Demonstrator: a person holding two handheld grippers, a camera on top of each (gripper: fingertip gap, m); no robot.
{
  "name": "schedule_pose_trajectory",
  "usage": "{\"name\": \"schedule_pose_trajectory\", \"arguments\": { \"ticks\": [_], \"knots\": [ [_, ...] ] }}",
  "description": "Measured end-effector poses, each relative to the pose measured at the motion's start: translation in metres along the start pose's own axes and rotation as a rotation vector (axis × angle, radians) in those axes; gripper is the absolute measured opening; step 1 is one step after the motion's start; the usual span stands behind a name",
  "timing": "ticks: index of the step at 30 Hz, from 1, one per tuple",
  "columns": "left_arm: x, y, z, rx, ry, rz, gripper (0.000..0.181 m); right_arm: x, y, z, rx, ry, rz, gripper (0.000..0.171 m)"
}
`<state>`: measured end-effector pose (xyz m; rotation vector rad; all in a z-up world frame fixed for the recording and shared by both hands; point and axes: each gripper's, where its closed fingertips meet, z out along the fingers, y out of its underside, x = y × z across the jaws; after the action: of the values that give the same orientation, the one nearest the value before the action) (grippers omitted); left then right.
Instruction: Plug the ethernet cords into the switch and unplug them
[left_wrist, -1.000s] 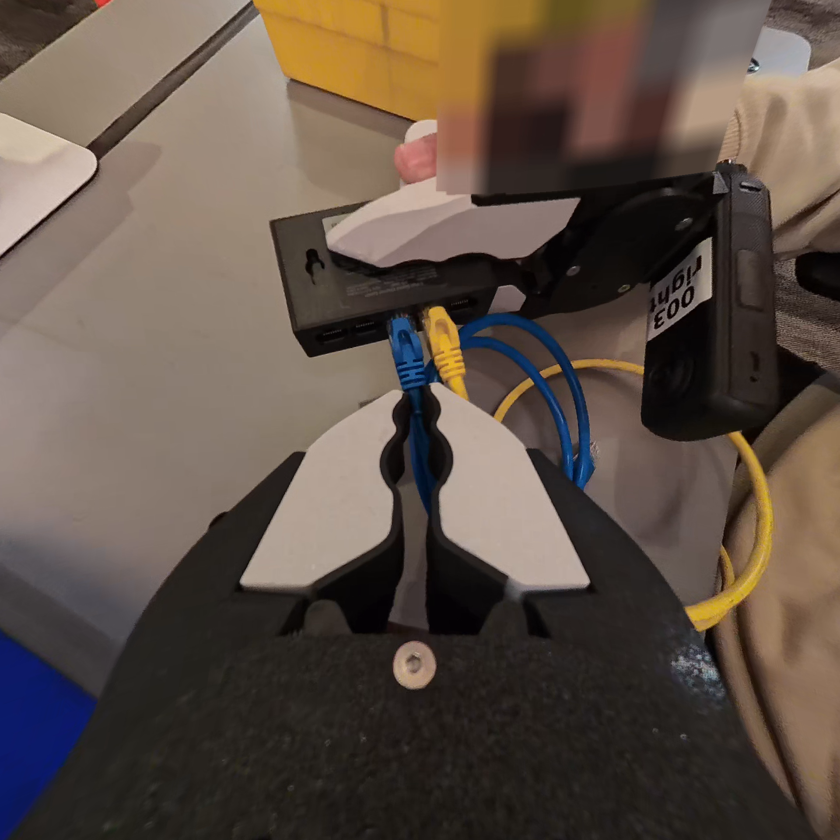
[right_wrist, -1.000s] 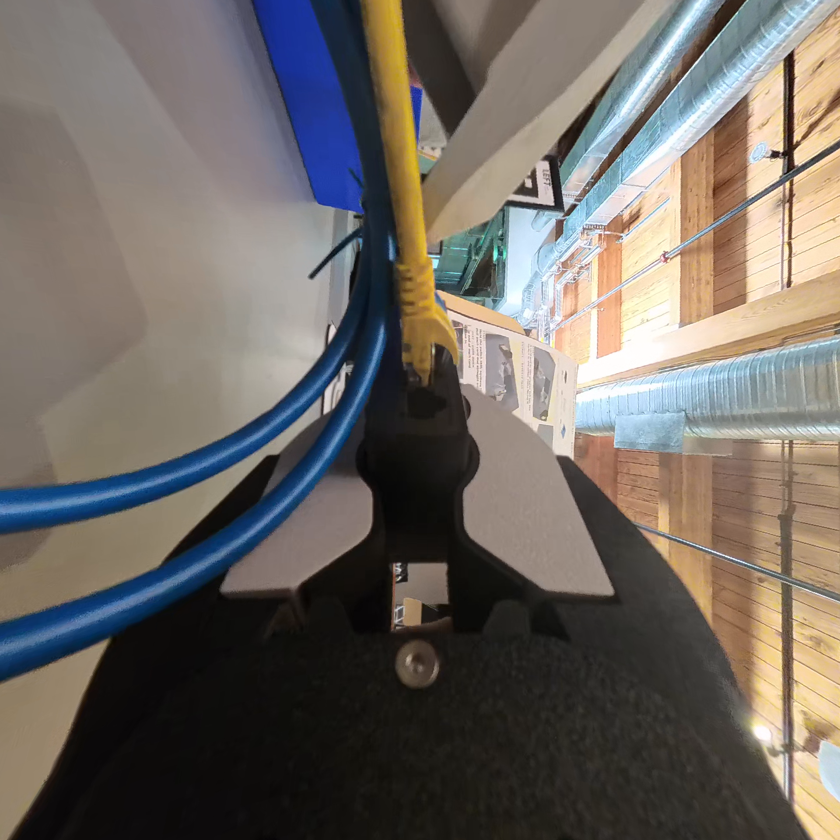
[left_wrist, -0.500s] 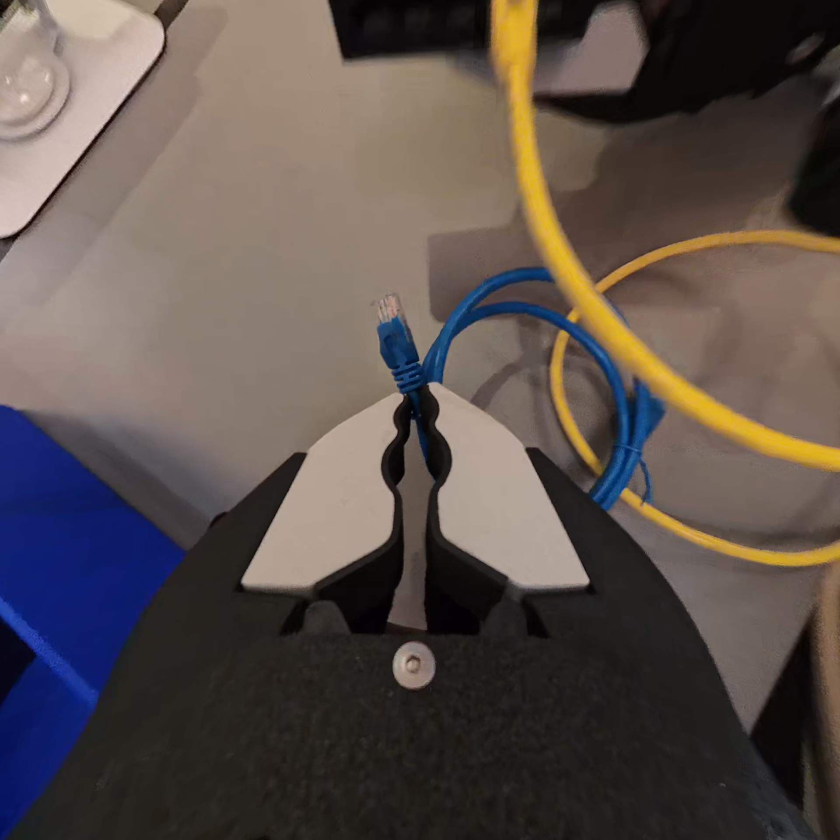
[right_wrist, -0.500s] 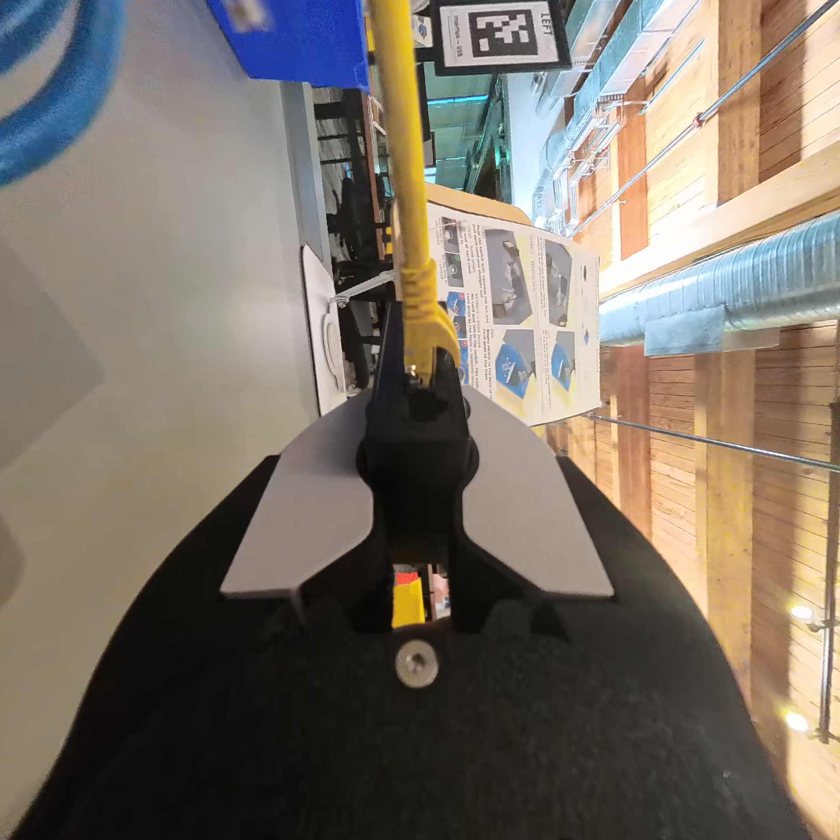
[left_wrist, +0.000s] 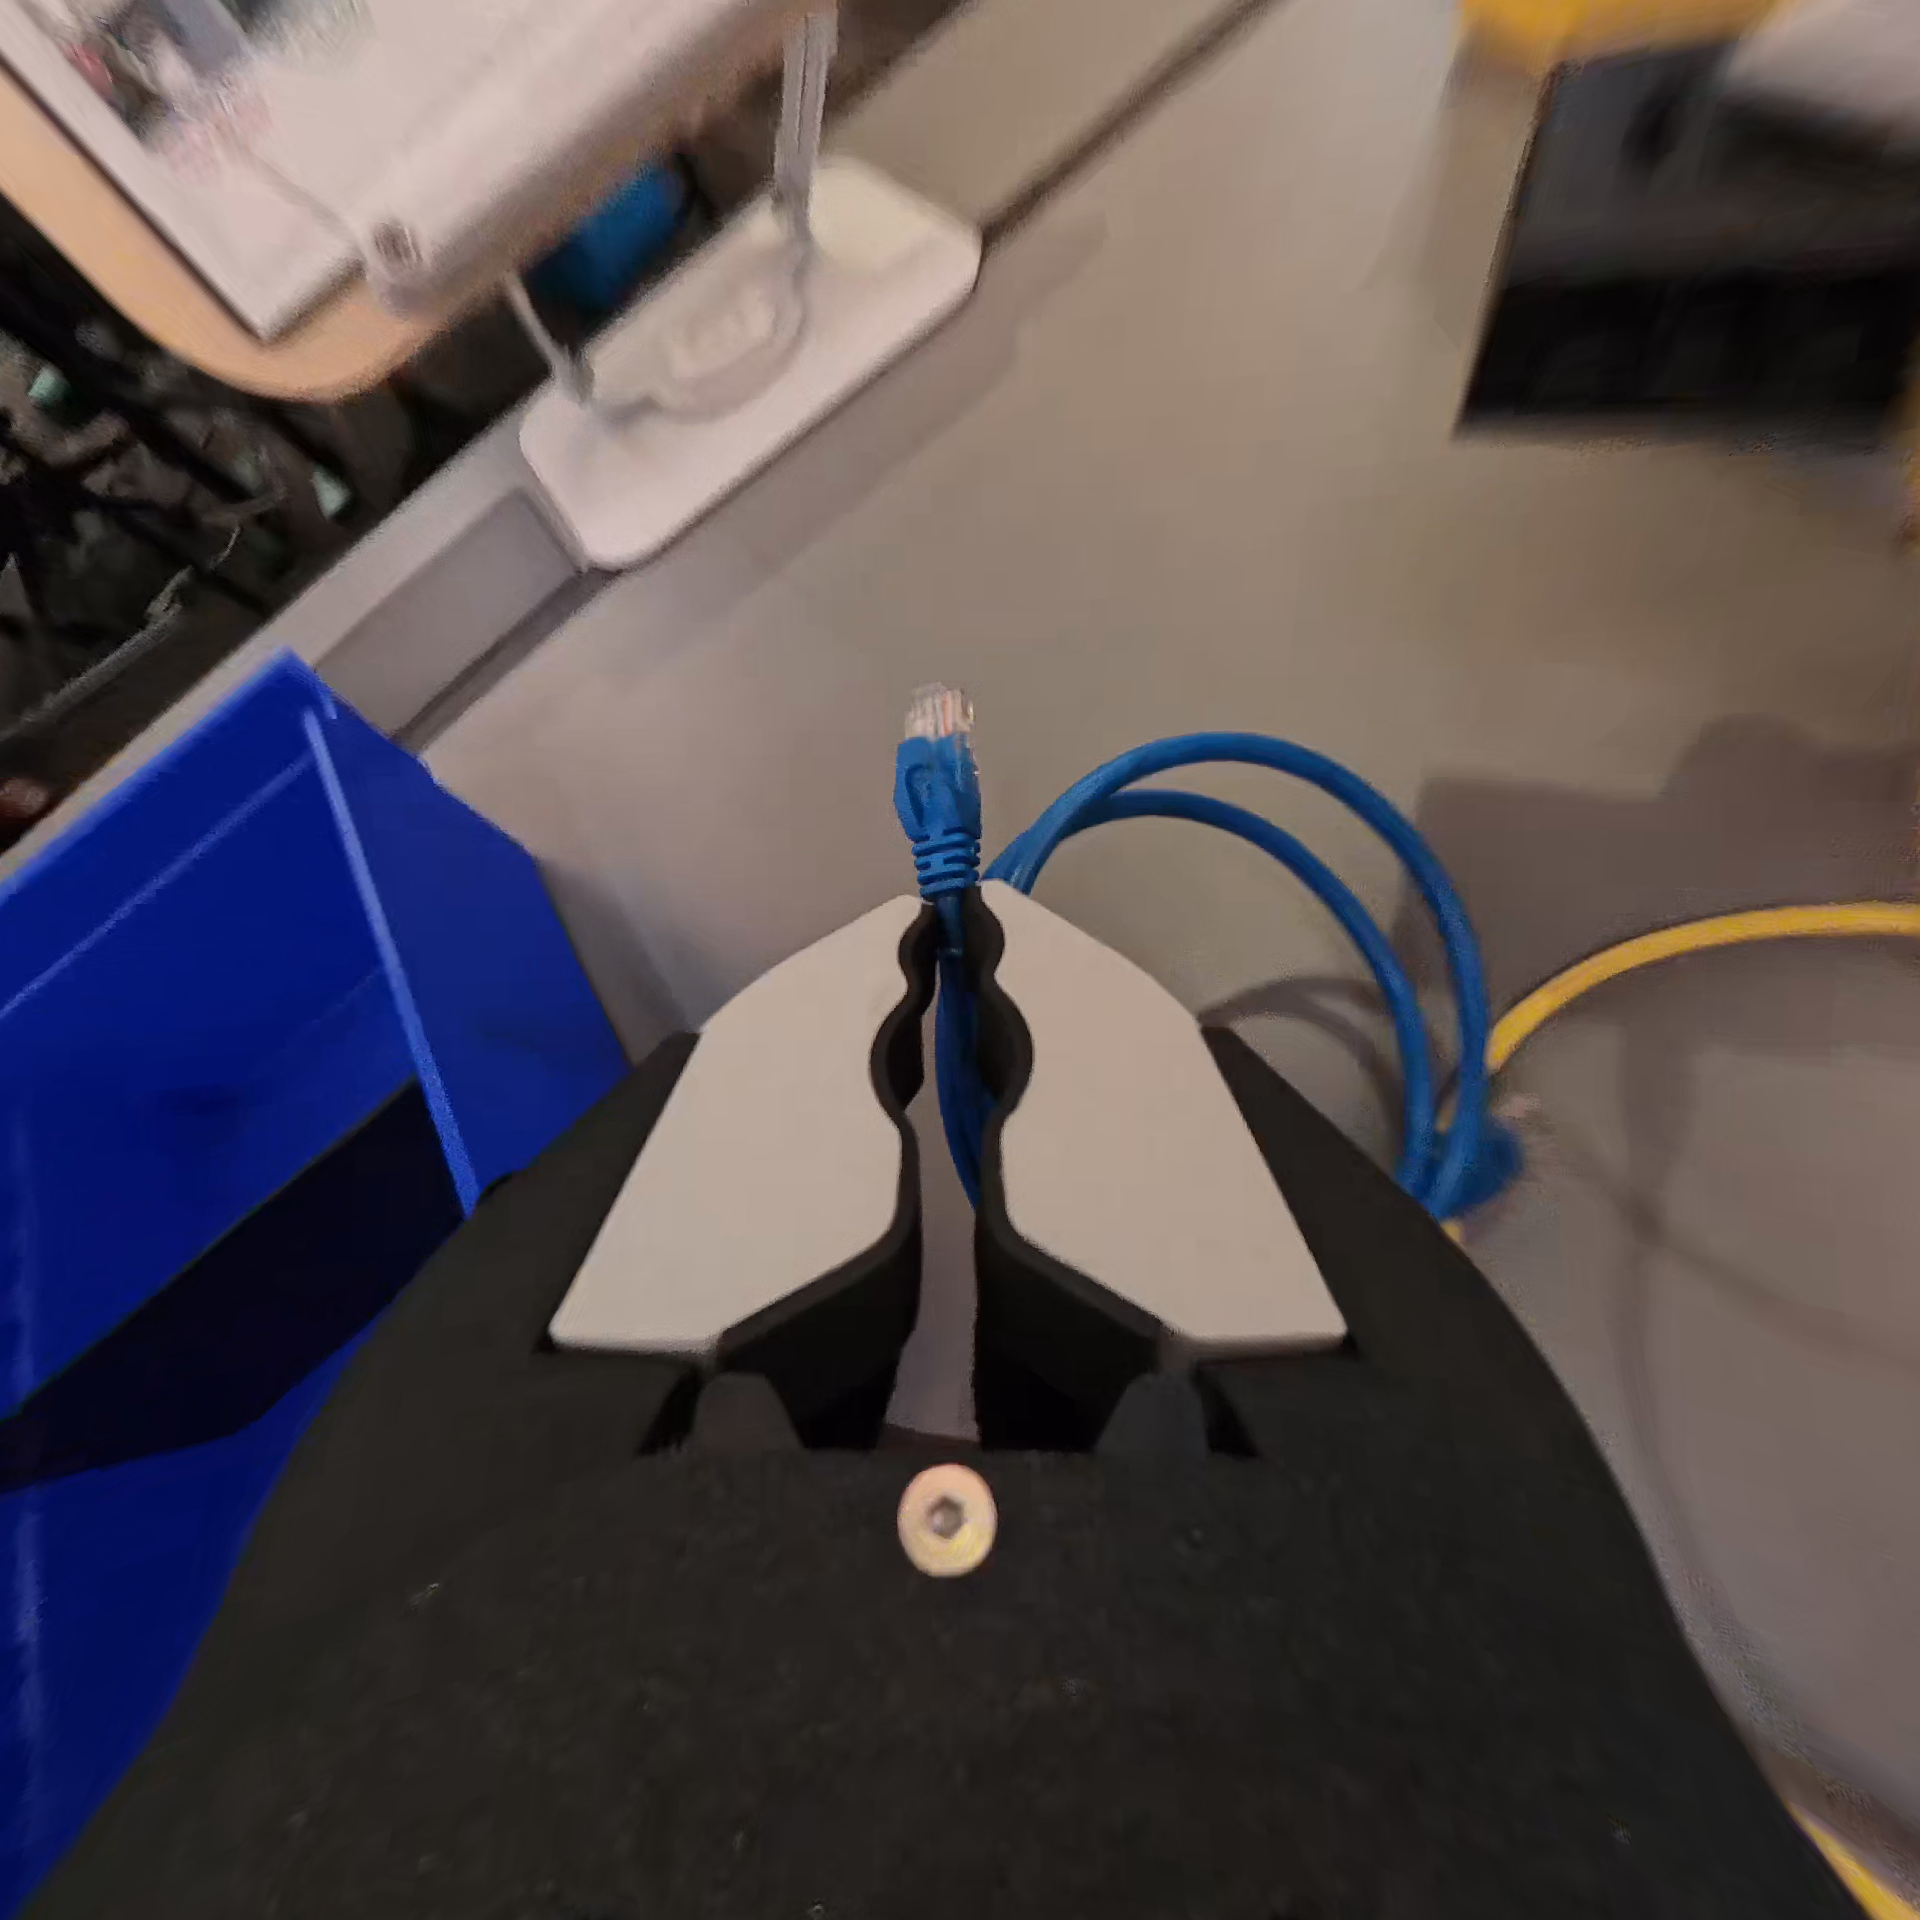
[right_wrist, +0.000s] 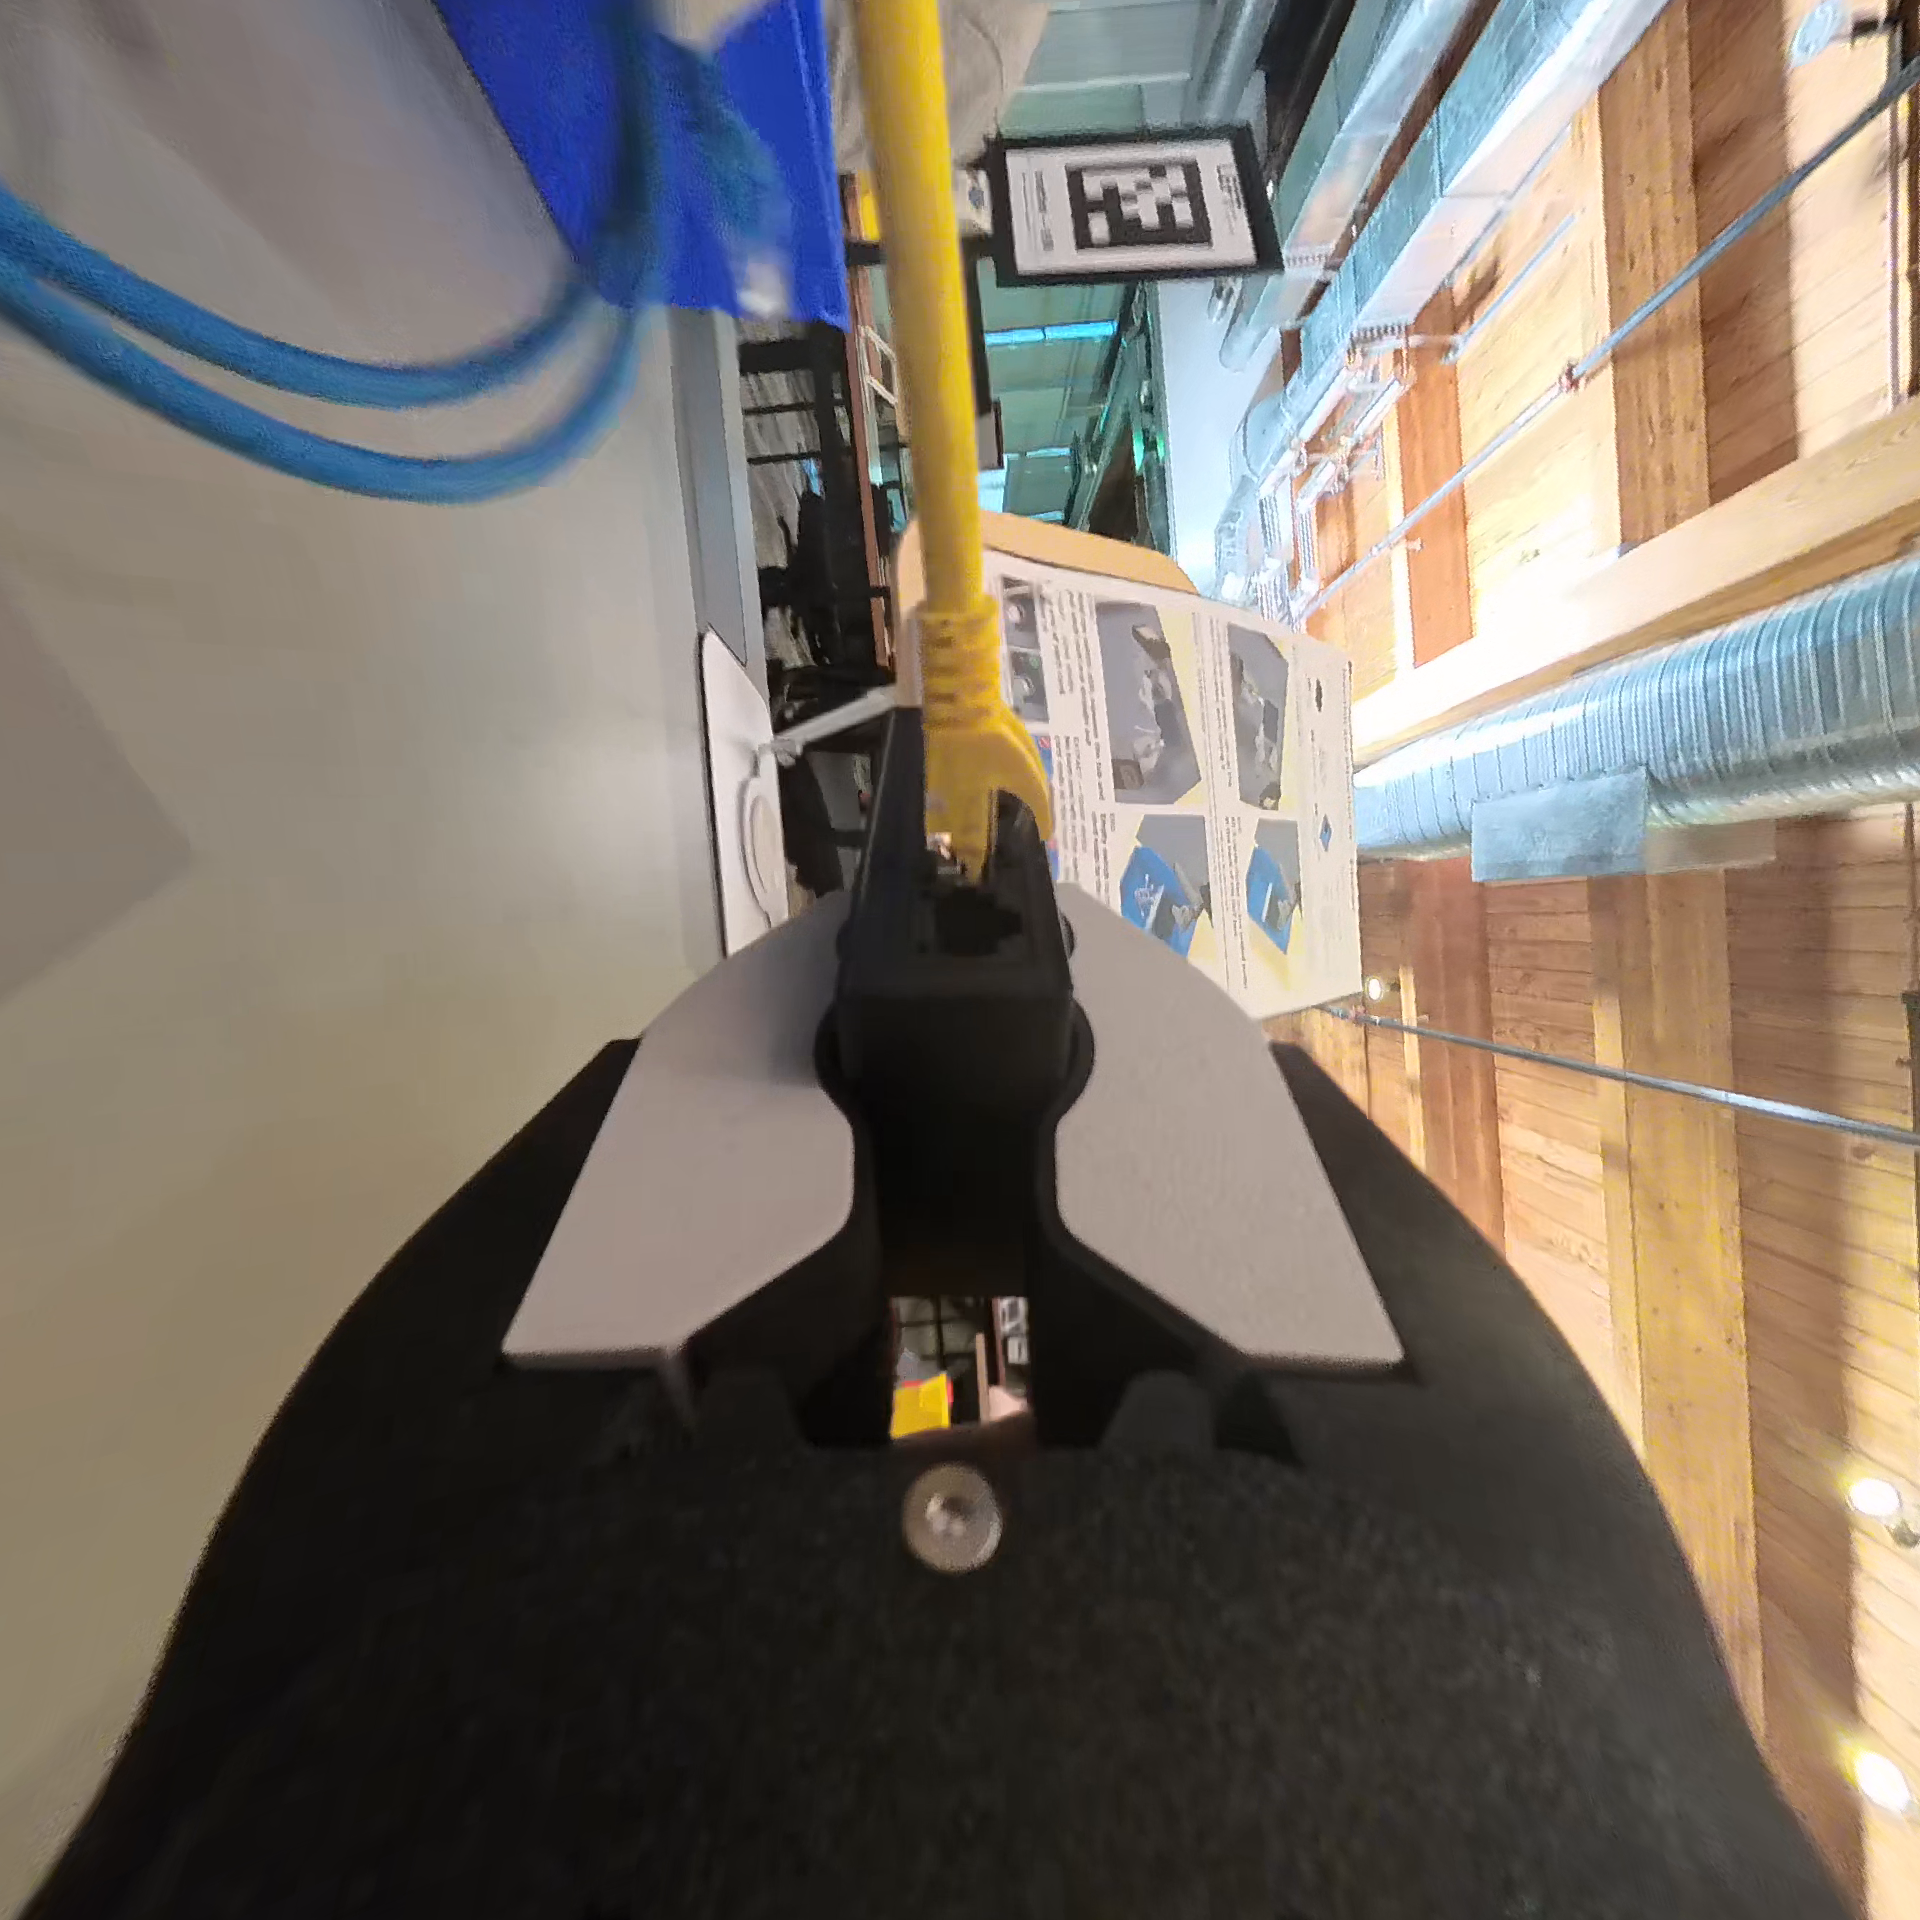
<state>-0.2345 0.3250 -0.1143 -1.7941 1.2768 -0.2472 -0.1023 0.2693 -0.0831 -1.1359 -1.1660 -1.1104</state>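
- Pinching the blue ethernet cord (left_wrist: 940, 821) just behind its plug, the left gripper (left_wrist: 951, 920) has its two grey fingers (left_wrist: 769, 1153) pressed together on the cable, with the clear-tipped connector sticking out straight ahead of the fingertips, free of any port.
- Looping away to the right of that gripper, the rest of the blue cord curves round and runs down to its far end, which lies low on the right on the grey table (left_wrist: 1091, 520).
- Lying farther right of the loop, a yellow ethernet cord (left_wrist: 1662, 930) arcs across the table toward the picture's edge.
- Sitting well ahead and to the right of the left gripper, the black switch (left_wrist: 1704, 260) shows only as a blurred dark box.
- Standing close on the left of the left gripper is a blue bin (left_wrist: 208, 987); ahead and left is a white stand base (left_wrist: 748, 364).
- Clamping the switch (right_wrist: 951, 1029) edge-on, the right gripper (right_wrist: 951, 966) holds the black body between its fingers, its port face in view.
- Plugged into a port just beyond the fingertips, the yellow cord (right_wrist: 935, 416) runs straight ahead out of frame.
- Hanging ahead to the left of the right gripper, the blue cord (right_wrist: 312, 416) appears blurred.
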Motion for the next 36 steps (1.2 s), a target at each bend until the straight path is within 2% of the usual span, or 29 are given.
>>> {"name": "schedule_pose_trajectory", "arguments": {
  "ticks": [4, 7, 10, 15, 18, 21, 22, 24, 27, 29, 32, 36],
  "knots": [
    [-0.006, -0.039, -0.034, 0.165, 0.110, -0.121, 0.004, -0.009, -0.006, 0.000, 0.028, -0.017, -0.025, 0.030],
    [-0.023, -0.050, -0.047, 0.219, 0.091, -0.153, 0.004, -0.013, -0.007, 0.001, 0.033, -0.021, -0.026, 0.030],
    [-0.022, -0.041, -0.033, 0.181, 0.101, -0.187, 0.004, -0.016, -0.007, 0.001, 0.037, -0.025, -0.032, 0.030],
    [-0.014, -0.026, 0.020, 0.083, 0.068, -0.240, 0.005, -0.011, -0.005, 0.001, 0.035, -0.013, -0.018, 0.030],
    [-0.003, -0.030, 0.048, 0.054, 0.143, -0.362, 0.005, -0.008, -0.001, 0.001, 0.022, -0.003, -0.015, 0.030],
    [0.013, -0.018, 0.066, -0.029, 0.195, -0.311, 0.005, -0.006, -0.001, 0.000, 0.023, 0.007, -0.019, 0.030],
    [0.016, -0.014, 0.068, -0.039, 0.201, -0.295, 0.007, -0.006, -0.002, 0.000, 0.024, 0.007, -0.015, 0.030],
    [0.018, -0.016, 0.061, -0.017, 0.227, -0.295, 0.025, -0.006, -0.003, 0.000, 0.029, 0.004, -0.007, 0.030],
    [0.023, -0.042, 0.027, 0.109, 0.270, -0.243, 0.026, -0.008, -0.002, 0.000, 0.030, -0.005, 0.009, 0.030],
    [0.049, -0.067, -0.004, 0.210, 0.474, -0.319, 0.019, -0.007, -0.002, 0.000, 0.031, 0.003, -0.004, 0.030],
    [0.098, -0.081, -0.032, 0.177, 0.863, -0.507, 0.026, -0.003, -0.007, -0.002, 0.047, 0.027, -0.026, 0.030],
    [0.129, -0.077, -0.029, 0.124, 0.999, -0.686, 0.026, 0.001, -0.015, -0.005, 0.072, 0.061, -0.064, 0.030]
  ]
}}
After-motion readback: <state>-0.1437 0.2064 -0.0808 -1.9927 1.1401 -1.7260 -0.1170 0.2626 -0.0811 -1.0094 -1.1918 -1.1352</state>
